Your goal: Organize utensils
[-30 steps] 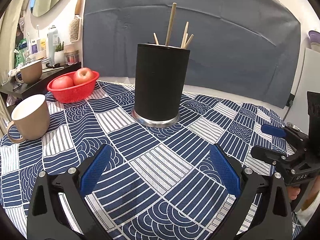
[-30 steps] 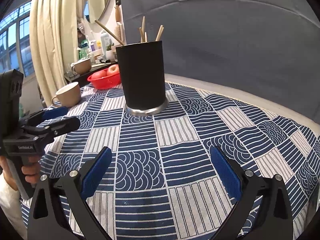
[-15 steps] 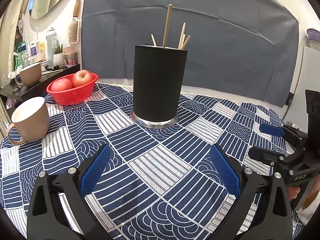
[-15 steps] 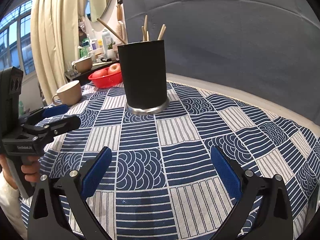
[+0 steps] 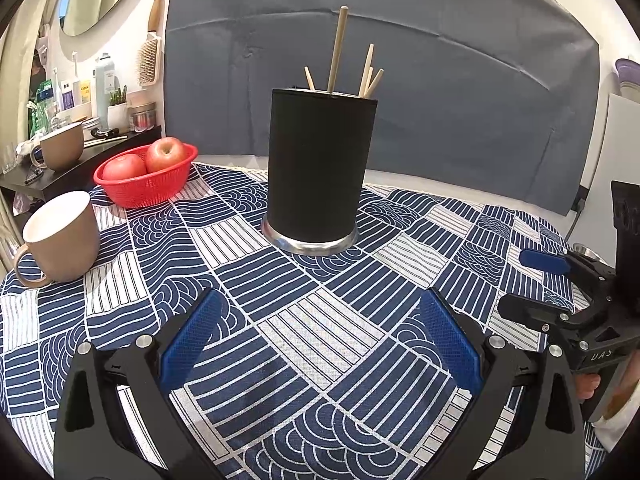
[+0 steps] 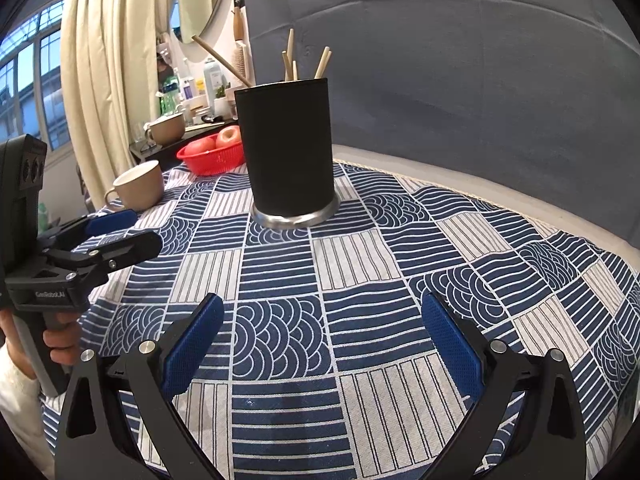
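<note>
A black cylindrical holder [image 5: 320, 164] on a metal base stands upright in the middle of the table, also in the right wrist view [image 6: 289, 148]. Several wooden utensil handles [image 5: 338, 50] stick out of its top [image 6: 289, 56]. My left gripper [image 5: 320, 340] is open and empty, low over the cloth in front of the holder. My right gripper [image 6: 320, 342] is open and empty, also short of the holder. Each gripper shows in the other's view, the right one [image 5: 536, 284] at the right edge, the left one [image 6: 120, 228] at the left edge.
A blue and white patterned tablecloth [image 5: 320, 320] covers the table. A beige mug [image 5: 64, 232] stands at the left. A red basket [image 5: 148, 184] with two apples sits behind it. A dark side shelf [image 5: 52, 176] with another mug and bottles is at the far left. A grey backdrop hangs behind.
Both grippers have tilted slightly, so the holder sits a little lower and nearer in both views. Both stay open and empty.
</note>
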`<state>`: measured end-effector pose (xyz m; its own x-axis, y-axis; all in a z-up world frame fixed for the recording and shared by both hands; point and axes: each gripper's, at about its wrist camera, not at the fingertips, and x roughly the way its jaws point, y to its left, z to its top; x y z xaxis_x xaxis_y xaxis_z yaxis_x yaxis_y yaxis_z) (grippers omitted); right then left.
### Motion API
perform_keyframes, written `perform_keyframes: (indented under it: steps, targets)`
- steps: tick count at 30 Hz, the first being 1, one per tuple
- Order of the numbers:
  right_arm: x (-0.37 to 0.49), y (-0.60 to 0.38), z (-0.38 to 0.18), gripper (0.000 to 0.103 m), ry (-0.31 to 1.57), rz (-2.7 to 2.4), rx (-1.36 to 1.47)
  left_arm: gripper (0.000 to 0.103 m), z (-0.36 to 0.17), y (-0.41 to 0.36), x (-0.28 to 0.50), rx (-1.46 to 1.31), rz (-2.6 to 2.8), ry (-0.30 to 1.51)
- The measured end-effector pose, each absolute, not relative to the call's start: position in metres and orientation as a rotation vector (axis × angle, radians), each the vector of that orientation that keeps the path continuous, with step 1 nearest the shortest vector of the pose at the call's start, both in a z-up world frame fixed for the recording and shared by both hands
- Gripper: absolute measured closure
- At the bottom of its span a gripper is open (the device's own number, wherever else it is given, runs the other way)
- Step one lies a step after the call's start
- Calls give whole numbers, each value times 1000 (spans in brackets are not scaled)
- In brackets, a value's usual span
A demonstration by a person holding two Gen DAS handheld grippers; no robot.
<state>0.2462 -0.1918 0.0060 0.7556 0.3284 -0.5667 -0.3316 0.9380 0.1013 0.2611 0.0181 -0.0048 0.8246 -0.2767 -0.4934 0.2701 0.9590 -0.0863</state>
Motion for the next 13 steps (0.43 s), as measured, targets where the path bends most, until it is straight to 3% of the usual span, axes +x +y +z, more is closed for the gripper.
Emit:
perform_keyframes:
  steps: [13]
  targets:
    - [247, -191, 5, 8, 624, 362, -6, 6, -5, 17, 261, -17, -319, 523]
